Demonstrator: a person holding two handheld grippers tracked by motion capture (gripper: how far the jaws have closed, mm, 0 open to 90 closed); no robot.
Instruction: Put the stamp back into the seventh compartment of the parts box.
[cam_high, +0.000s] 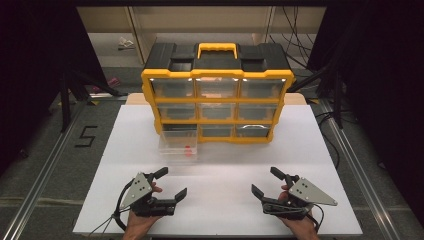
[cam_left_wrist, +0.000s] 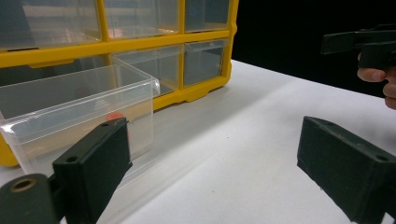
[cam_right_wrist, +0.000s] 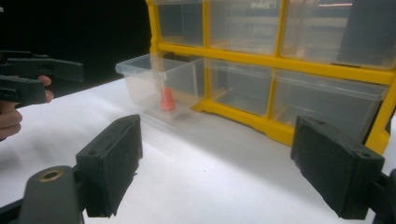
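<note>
A yellow and black organiser (cam_high: 217, 95) with clear drawers stands at the back of the white table (cam_high: 220, 175). Its bottom-left drawer (cam_high: 178, 144) is pulled out onto the table and holds a small red piece (cam_high: 188, 150), which also shows through the drawer wall as the red piece (cam_right_wrist: 167, 100) in the right gripper view. My left gripper (cam_high: 173, 184) rests near the front left, open and empty. My right gripper (cam_high: 266, 182) rests near the front right, open and empty. In the left gripper view the pulled-out drawer (cam_left_wrist: 77, 109) lies just ahead of the jaws.
Metal rails (cam_high: 45, 170) run along both sides of the table. A figure 5 (cam_high: 86, 136) is marked on the floor at the left. Cables (cam_high: 295, 50) and shelving lie behind the organiser. Bare white tabletop stretches between the drawer and the grippers.
</note>
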